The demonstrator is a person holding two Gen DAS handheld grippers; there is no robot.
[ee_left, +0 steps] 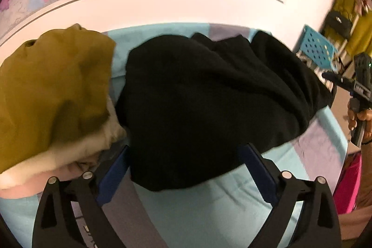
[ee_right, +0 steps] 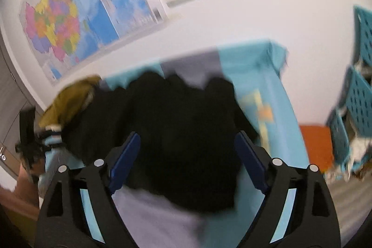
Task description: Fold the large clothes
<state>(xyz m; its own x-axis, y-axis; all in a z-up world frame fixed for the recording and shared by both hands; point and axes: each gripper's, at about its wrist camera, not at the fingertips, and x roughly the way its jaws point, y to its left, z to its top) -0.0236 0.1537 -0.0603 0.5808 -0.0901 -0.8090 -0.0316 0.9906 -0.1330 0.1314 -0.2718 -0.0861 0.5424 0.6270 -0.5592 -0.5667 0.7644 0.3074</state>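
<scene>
Only in left view: mustard garment (ee_left: 53, 90) beside black garment (ee_left: 209, 104); black heap just ahead of left tool (ee_left: 186, 169) and right tool (ee_right: 187, 156); both spread wide, gripping nothing.

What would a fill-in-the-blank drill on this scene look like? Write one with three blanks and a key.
1. The garment lying in front of both grippers is ____ in colour.
2. The jaws of the left gripper and the right gripper are ____, gripping nothing.
3. Beside the dark garment lies a crumpled ____-coloured garment.

Missing words: black; open; mustard
</scene>
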